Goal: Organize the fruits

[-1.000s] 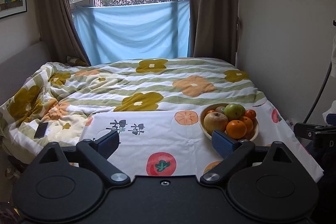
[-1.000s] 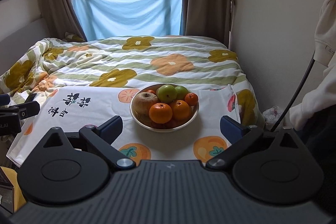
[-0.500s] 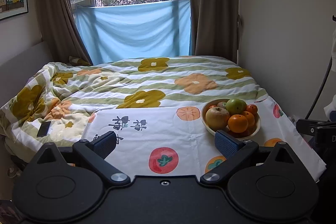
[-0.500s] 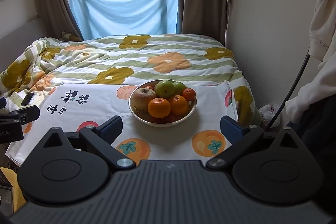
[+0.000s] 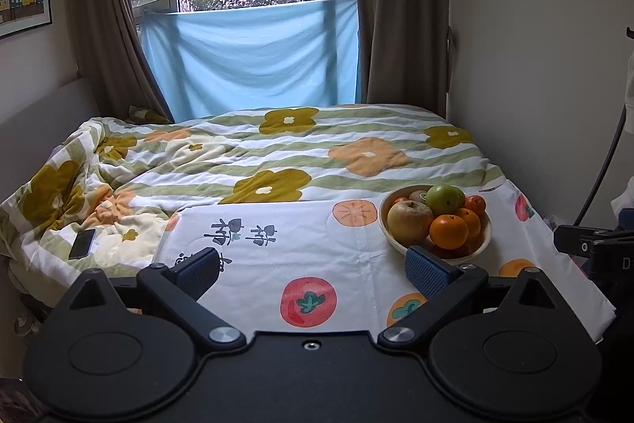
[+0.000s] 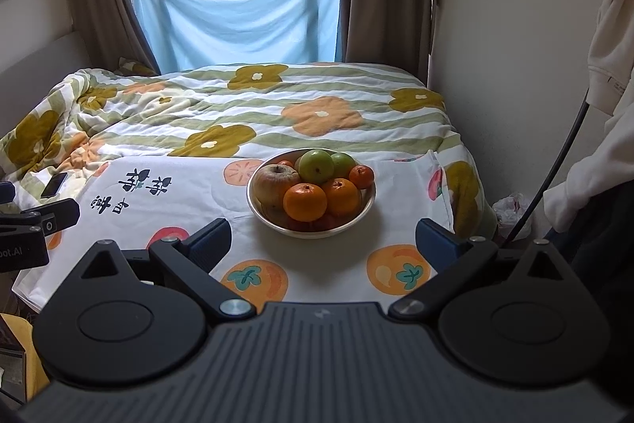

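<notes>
Right wrist view puts the bowl (image 6: 311, 203) of fruit almost dead ahead, at about 12 o'clock from the right gripper (image 6: 323, 239), whose 2 fingers stand wide apart with nothing between them. All the fruit in sight lies heaped in that bowl: a brownish apple (image 6: 275, 183) at its 9 o'clock side, 2 green apples with the nearer one (image 6: 316, 165) on top, a large orange (image 6: 305, 202) at the front, a second orange (image 6: 341, 196) just beside it, and a small tangerine (image 6: 361, 176) at 2 o'clock on the rim. The bowl rests on a persimmon-printed cloth (image 6: 158, 201) spread over the foot of the bed (image 6: 277, 102); no loose fruit shows on the cloth. From the left gripper (image 5: 313, 266), fingers likewise spread and empty, the bowl (image 5: 481, 244) lies off at about 2 o'clock, partly behind that gripper's right fingertip, so the right hand is the nearer and better lined-up one. The fruits are round, so no long axis constrains the approach; the top green apple and the front orange look the most exposed. A heaped bowl would fit either fruit gathered in as the task wants or a pile waiting to be sorted out, and these views cannot settle which. A phone (image 5: 82, 243) lies on the quilt at 10 o'clock, well apart.
</notes>
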A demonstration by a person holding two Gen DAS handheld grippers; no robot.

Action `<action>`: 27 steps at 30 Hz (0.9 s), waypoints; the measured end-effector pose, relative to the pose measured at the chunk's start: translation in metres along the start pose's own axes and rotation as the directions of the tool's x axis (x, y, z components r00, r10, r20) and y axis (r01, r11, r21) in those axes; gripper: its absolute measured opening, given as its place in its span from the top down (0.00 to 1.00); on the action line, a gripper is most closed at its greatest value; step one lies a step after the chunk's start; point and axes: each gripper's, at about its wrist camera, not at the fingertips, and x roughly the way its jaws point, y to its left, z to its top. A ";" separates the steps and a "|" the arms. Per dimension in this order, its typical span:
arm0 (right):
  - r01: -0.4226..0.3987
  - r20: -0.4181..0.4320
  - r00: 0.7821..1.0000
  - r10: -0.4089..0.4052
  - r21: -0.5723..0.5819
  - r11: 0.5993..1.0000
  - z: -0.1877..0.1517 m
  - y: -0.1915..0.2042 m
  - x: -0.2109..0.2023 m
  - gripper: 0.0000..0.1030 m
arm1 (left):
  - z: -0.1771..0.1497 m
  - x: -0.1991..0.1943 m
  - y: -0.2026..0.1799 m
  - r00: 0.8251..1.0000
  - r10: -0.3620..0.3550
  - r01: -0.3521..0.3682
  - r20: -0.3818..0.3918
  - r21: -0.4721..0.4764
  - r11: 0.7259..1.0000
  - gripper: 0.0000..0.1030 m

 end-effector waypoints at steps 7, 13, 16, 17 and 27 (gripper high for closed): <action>-0.001 -0.003 1.000 0.001 0.004 1.000 -0.001 0.002 0.001 0.00 | 0.000 0.000 -0.001 1.000 -0.001 0.001 0.000 0.009 1.000 0.02; -0.002 -0.006 1.000 0.002 0.006 1.000 -0.001 0.004 0.001 0.00 | 0.000 0.000 0.000 1.000 -0.001 0.001 0.001 0.010 1.000 0.02; -0.001 -0.008 1.000 0.001 0.006 1.000 -0.001 0.005 0.002 0.00 | 0.000 0.000 0.000 1.000 -0.002 0.002 -0.001 0.011 1.000 0.02; 0.000 -0.010 1.000 0.000 0.006 1.000 -0.002 0.006 0.002 0.00 | 0.000 0.000 0.000 1.000 -0.002 0.002 -0.001 0.012 1.000 0.02; 0.002 -0.013 1.000 -0.002 0.008 1.000 -0.003 0.008 0.003 0.00 | 0.000 -0.001 0.001 1.000 -0.002 0.002 0.006 0.027 1.000 0.01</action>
